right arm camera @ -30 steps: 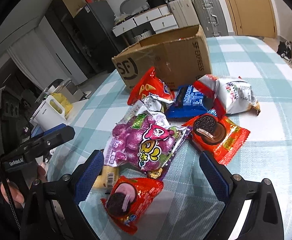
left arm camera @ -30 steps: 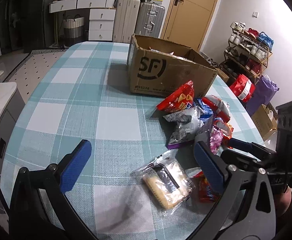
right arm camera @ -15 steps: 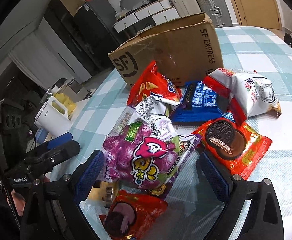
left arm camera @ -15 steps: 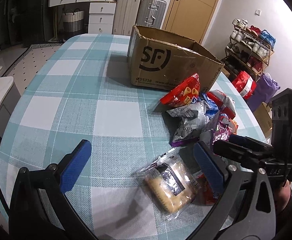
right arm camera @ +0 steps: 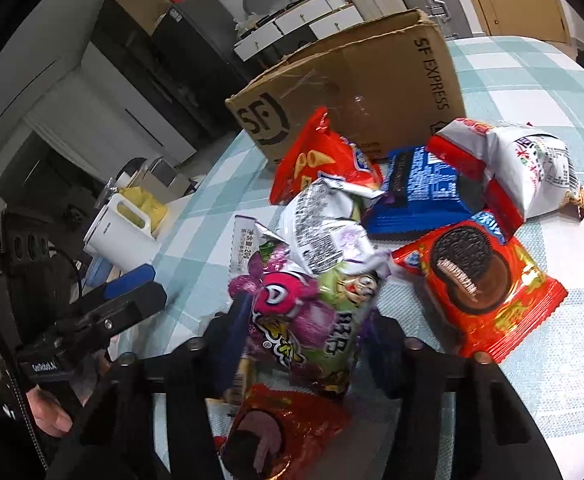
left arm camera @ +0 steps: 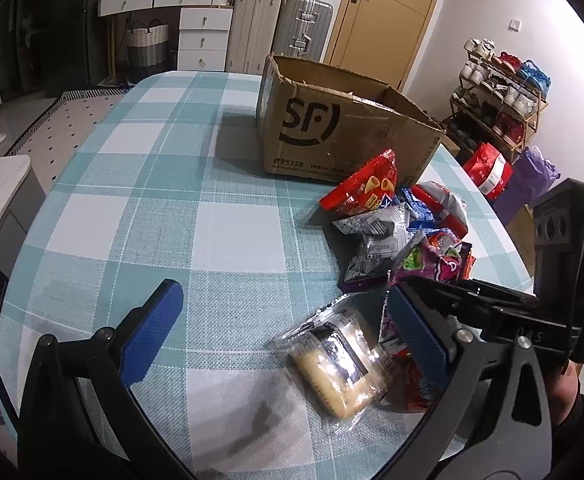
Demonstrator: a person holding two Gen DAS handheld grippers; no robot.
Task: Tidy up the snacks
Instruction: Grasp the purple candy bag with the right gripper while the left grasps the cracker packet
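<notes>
My right gripper (right arm camera: pixel 308 332) is shut on the purple grape candy bag (right arm camera: pixel 316 312), squeezing it at the near end of the snack pile; the bag also shows in the left wrist view (left arm camera: pixel 432 260). Behind it lie a red chip bag (right arm camera: pixel 324 160), a blue packet (right arm camera: pixel 424 188), a white and red bag (right arm camera: pixel 524 160) and a red cookie pack (right arm camera: pixel 480 288). The open SF cardboard box (left arm camera: pixel 332 136) stands beyond the pile. My left gripper (left arm camera: pixel 283 328) is open above the tablecloth, with a clear pack of yellow biscuits (left arm camera: pixel 336 364) by its right finger.
The table has a teal and white checked cloth (left arm camera: pixel 163 220). Another red cookie pack (right arm camera: pixel 275 428) lies under my right gripper. A white counter with a white jug (right arm camera: pixel 119 232) stands left of the table. A shoe rack (left arm camera: pixel 500 96) stands at the right wall.
My right gripper moved forward and closed on the purple grape candy bag, which now stands bunched between the fingers. My left gripper stayed open and shifted little.
</notes>
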